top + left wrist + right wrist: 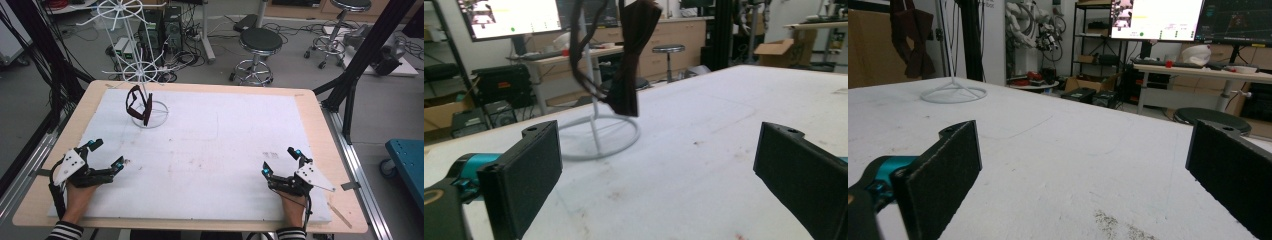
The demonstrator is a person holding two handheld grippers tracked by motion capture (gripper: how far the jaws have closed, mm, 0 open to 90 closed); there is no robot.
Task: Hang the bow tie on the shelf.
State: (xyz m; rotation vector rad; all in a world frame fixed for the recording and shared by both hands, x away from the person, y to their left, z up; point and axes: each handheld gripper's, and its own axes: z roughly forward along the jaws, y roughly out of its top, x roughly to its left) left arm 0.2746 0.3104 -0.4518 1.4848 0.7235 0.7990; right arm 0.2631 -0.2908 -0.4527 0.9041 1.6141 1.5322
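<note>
Dark brown bow tie (139, 105): hung on white wire stand (159, 121) near the table's far-left corner, kept off the surface. Left gripper (109, 154) and right gripper (280, 161): near edge, jaws wide, empty, presumably ready to reach.

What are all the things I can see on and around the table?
White rack: one, white, its ring base at the table's far left.
Dark strap: one, dark brown-red, hanging on the rack just above the base.
White mat: one, white, covering most of the table.
Table: one, light wood, in the middle.
Stools: two, black seats, on the floor beyond the table.
Blue cart: one, blue, at the right edge.
Left gripper: one, black, open, near left of the mat.
Right gripper: one, black, open, near right.
Striped sleeves: two, black and white, bottom edge.
</note>
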